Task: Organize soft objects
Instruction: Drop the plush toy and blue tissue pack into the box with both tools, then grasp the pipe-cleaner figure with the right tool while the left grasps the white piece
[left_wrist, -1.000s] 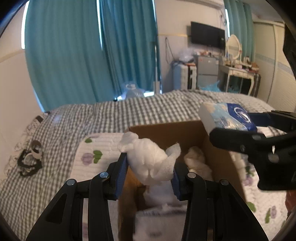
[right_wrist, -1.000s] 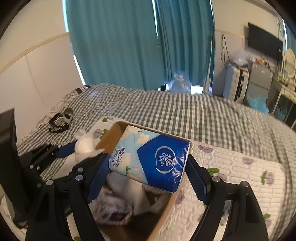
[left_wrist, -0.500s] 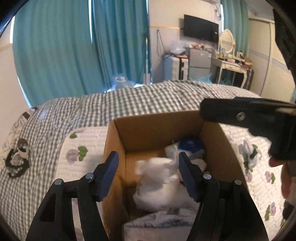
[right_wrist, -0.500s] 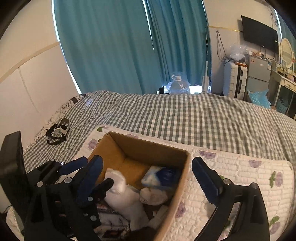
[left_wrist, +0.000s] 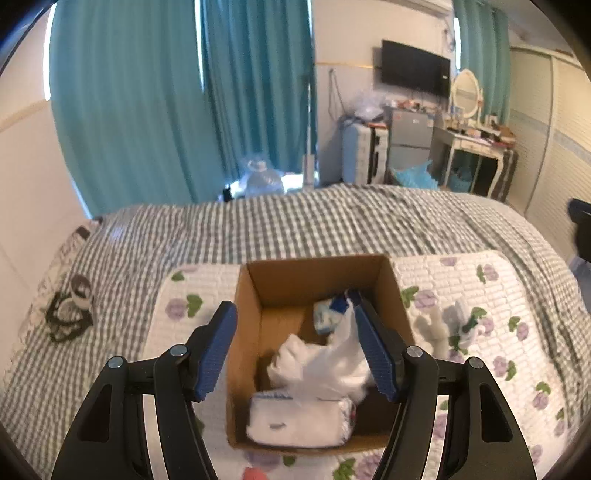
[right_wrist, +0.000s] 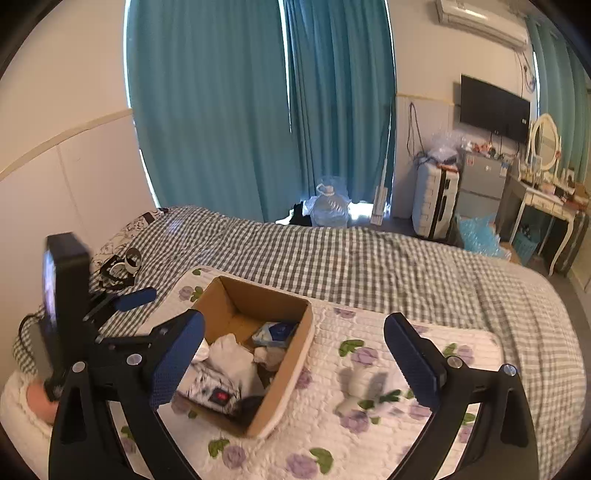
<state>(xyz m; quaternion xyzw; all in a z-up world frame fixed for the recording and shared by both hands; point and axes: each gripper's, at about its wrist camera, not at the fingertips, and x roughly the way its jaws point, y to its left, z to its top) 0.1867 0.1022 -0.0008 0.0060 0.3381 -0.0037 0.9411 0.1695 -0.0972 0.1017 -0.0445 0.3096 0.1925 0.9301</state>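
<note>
An open cardboard box (left_wrist: 317, 271) (right_wrist: 295, 354) stands on a floral quilt on the bed. Inside lie a white soft toy (left_wrist: 321, 363) (right_wrist: 232, 356), a blue tissue pack (left_wrist: 328, 314) (right_wrist: 275, 332) and a white wrapped pack (left_wrist: 299, 419). A small white soft item (left_wrist: 439, 328) (right_wrist: 356, 386) lies on the quilt right of the box. My left gripper (left_wrist: 301, 350) is open and empty above the box. My right gripper (right_wrist: 295, 363) is open and empty, above the box's right side.
The floral quilt (right_wrist: 369, 424) lies on a grey checked bedspread (right_wrist: 369, 258). A black and white item (left_wrist: 72, 310) lies at the bed's left. Teal curtains, a water jug (right_wrist: 328, 206), a suitcase and a dressing table stand beyond the bed.
Both grippers opened and let go: the white toy and the tissue pack dropped into the box. Both grippers then drew back and up from the box.
</note>
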